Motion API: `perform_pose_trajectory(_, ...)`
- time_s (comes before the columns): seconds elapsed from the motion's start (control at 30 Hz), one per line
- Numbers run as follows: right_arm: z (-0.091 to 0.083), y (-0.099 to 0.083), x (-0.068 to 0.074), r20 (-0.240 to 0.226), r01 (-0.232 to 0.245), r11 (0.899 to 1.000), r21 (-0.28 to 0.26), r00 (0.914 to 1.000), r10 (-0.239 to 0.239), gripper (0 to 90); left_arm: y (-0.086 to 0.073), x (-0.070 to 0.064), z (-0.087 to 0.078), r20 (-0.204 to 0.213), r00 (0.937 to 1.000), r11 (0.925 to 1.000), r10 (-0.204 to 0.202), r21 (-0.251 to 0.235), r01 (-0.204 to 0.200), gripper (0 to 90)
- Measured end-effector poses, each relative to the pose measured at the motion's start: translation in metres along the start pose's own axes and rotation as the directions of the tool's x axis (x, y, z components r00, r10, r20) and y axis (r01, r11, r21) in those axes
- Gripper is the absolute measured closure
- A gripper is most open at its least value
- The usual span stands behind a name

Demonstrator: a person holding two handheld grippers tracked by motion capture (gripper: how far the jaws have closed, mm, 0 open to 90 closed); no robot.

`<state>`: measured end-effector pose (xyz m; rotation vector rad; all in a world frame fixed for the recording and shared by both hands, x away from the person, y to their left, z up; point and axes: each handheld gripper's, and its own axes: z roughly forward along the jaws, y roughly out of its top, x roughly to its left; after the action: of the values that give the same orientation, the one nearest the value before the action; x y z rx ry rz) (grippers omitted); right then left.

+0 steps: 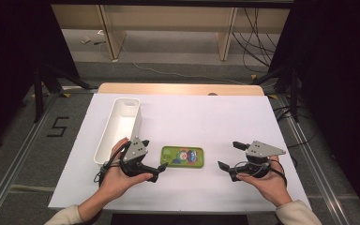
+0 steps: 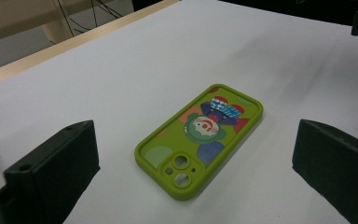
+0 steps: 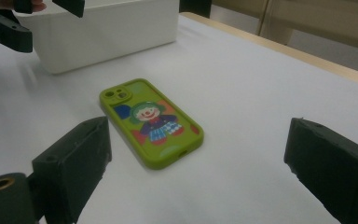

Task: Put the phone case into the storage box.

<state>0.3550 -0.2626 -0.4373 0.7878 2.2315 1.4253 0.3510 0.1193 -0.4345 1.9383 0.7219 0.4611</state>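
green phone case [image 1: 182,157] flat on tabletop [image 1: 206,117], between left gripper [image 1: 153,163] and right gripper [image 1: 228,156]; both jaws spread, untouching. white bin [image 1: 118,129] near left gripper.

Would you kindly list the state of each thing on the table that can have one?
Phone case: lying flat, clown picture up, free of both grippers.
White bin: upright, open-topped, looks empty.
Left gripper: open, beside the case's camera end.
Right gripper: open, apart from the case.
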Motion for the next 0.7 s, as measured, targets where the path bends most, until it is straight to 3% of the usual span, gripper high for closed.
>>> perform_pose_trajectory(0.37,0.0008,-0.0003,0.0002,-0.001,-0.001,1.0,0.003,1.0,0.001,8.4,0.0004,-0.0004,-0.0008,-0.006,1.0,1.0,0.0,-0.002,0.0,0.6)
perform_pose_trajectory(0.7,0.0024,0.0006,0.0,0.0,0.003,1.0,-0.006,1.0,-0.003,9.3,-0.0002,-0.0004,-0.0004,-0.004,1.0,1.0,-0.001,0.005,0.001,10.3)
